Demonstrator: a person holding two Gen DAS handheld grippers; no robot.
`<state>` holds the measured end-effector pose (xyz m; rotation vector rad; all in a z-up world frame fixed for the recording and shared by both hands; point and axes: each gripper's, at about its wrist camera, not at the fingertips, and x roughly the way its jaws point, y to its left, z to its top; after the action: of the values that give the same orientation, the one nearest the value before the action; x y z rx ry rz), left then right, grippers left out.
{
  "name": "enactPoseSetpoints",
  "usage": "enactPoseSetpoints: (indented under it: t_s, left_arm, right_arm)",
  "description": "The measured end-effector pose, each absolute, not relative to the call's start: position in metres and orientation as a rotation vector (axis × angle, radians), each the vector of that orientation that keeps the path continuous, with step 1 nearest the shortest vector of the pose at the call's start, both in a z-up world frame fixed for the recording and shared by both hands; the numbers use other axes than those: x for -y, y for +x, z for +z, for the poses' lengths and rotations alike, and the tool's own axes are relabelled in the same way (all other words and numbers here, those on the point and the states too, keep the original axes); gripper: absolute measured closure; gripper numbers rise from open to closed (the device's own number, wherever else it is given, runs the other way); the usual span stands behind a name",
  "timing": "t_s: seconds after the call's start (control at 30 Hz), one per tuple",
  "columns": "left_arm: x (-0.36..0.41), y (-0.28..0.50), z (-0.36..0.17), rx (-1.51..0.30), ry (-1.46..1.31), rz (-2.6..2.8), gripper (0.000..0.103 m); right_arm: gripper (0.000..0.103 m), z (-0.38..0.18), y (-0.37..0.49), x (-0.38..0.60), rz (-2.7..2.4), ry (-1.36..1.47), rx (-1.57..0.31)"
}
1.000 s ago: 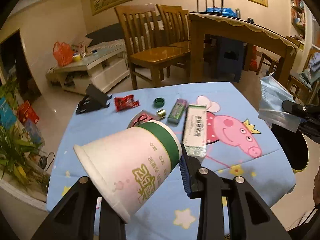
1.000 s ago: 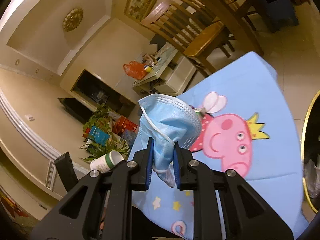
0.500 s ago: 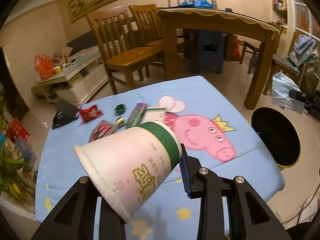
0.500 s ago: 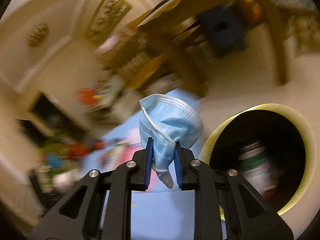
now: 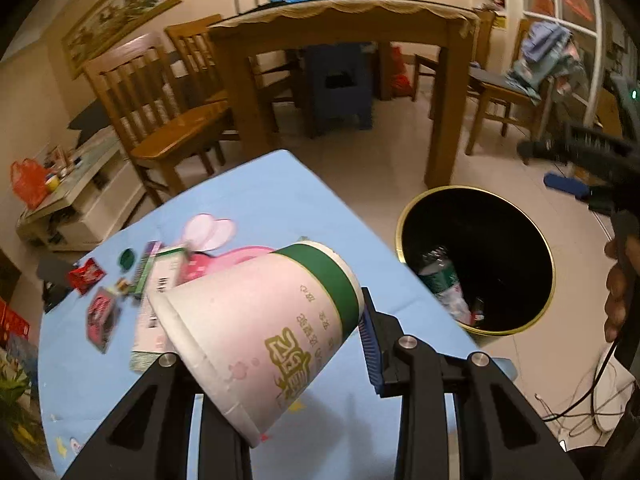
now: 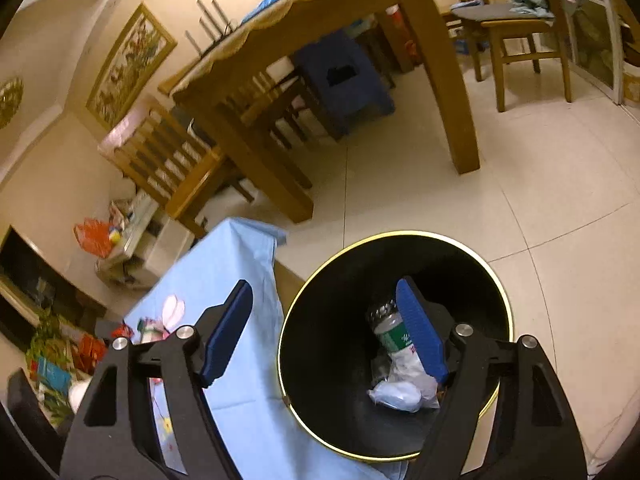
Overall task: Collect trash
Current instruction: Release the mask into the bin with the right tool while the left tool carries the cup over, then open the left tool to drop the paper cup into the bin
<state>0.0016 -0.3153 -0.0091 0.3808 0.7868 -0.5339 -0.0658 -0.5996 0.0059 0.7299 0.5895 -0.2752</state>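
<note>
A white paper cup (image 5: 256,328) with a green band lies tilted between the fingers of my left gripper (image 5: 272,344), which is shut on it above the blue tablecloth (image 5: 260,192). A black bin with a gold rim (image 5: 476,190) stands on the floor to the right of the table. My right gripper (image 6: 324,332) hangs over the bin (image 6: 392,234), its jaws opening with nothing between them. A pale crumpled face mask (image 6: 396,394) lies inside beside a green-labelled bottle (image 6: 390,332). A red wrapper (image 5: 86,276), a green cap (image 5: 128,258) and a white box (image 5: 160,280) lie on the table.
A wooden dining table (image 5: 344,16) and chairs (image 5: 160,120) stand behind the small table and bin. A blue stool (image 5: 338,88) sits under it. Pale tiled floor (image 6: 540,184) surrounds the bin. Cables (image 5: 580,400) lie on the floor at right. A hand (image 5: 618,288) holds the right gripper's handle.
My right gripper swung from above the table to over the bin and opened, and the blue mask left it. My left gripper moved with the cup toward the bin side.
</note>
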Motion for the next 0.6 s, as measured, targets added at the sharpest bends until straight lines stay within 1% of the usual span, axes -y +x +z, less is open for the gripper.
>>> enactPoseSetpoints:
  t_s: [0.17, 0.4, 0.43, 0.47, 0.5, 0.53, 0.57, 0.6]
  left_arm:
    - [0.34, -0.004, -0.022, -0.808, 0.418, -0.578, 0.071]
    - [0.399, 0.007, -0.036, -0.855, 0.448, -0.712, 0.071]
    - [0.408, 0.007, -0.038, -0.852, 0.456, -0.731, 0.07]
    - [0.416, 0.007, -0.039, -0.852, 0.462, -0.76, 0.066]
    - [0.427, 0.006, -0.04, -0.85, 0.476, -0.801, 0.054]
    - [0.433, 0.005, -0.042, -0.839, 0.488, -0.806, 0.046]
    - [0.439, 0.005, -0.042, -0.819, 0.501, -0.806, 0.042]
    - [0.443, 0.004, -0.043, -0.813, 0.508, -0.826, 0.033]
  right_arm:
    - [0.012, 0.022, -0.08, 0.611, -0.347, 0.746, -0.519]
    - [0.006, 0.03, -0.1, 0.619, -0.505, 0.706, -0.481]
    - [0.006, 0.03, -0.1, 0.62, -0.523, 0.7, -0.473]
    - [0.006, 0.032, -0.103, 0.621, -0.541, 0.696, -0.462]
    - [0.006, 0.033, -0.107, 0.623, -0.554, 0.699, -0.451]
    - [0.006, 0.032, -0.108, 0.622, -0.558, 0.704, -0.444]
    - [0.006, 0.031, -0.11, 0.624, -0.562, 0.713, -0.439]
    - [0.006, 0.03, -0.111, 0.625, -0.567, 0.717, -0.438]
